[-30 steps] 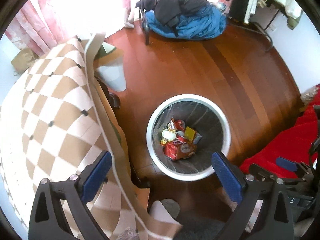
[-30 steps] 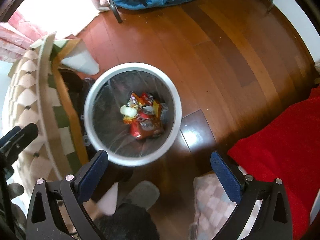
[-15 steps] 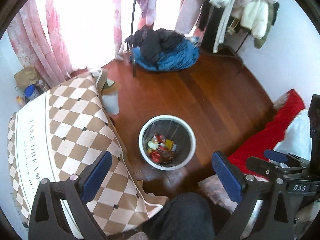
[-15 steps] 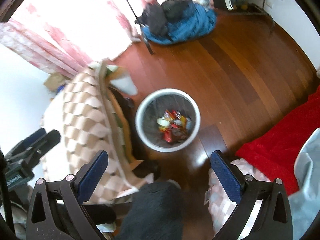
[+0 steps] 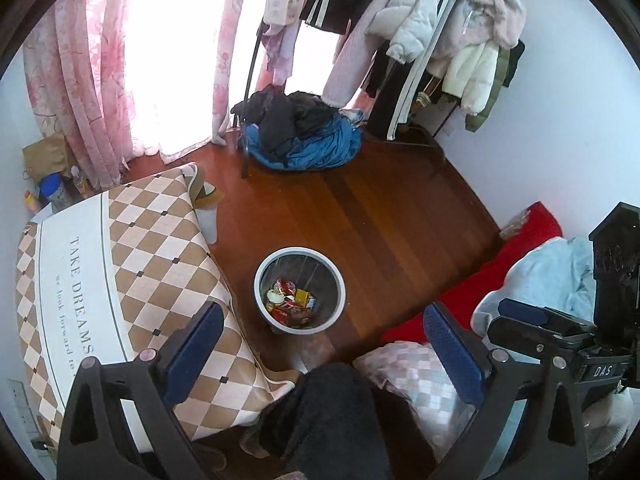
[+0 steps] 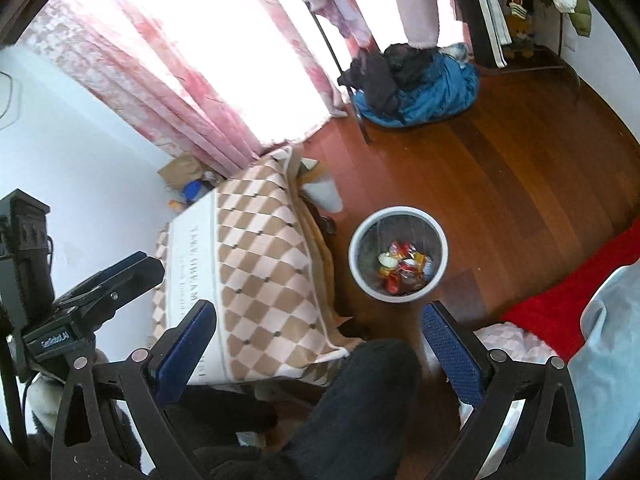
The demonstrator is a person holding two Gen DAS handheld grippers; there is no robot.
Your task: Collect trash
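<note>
A round bin with a white rim [image 5: 264,268] stands on the wooden floor, seen from high above; it also shows in the right wrist view [image 6: 356,240]. Colourful wrappers and packets [image 5: 292,302] lie at its bottom, also in the right wrist view [image 6: 404,266]. My left gripper [image 5: 320,344] is open and empty, far above the bin. My right gripper [image 6: 320,340] is open and empty too, also high above it. The right gripper shows at the right edge of the left wrist view [image 5: 560,340]; the left gripper shows at the left of the right wrist view [image 6: 104,284].
A table with a brown-and-cream checked cloth [image 5: 120,280] stands left of the bin. A red blanket [image 5: 480,280] and pale cushion lie to the right. A blue and black clothes heap [image 5: 304,136] lies under a rack of coats. Pink curtains hang behind. A dark-trousered leg [image 5: 332,420] is below.
Both grippers have risen far above the bin, which now looks much smaller. The whole room, coat rack and window have come into view. Both stay open and empty.
</note>
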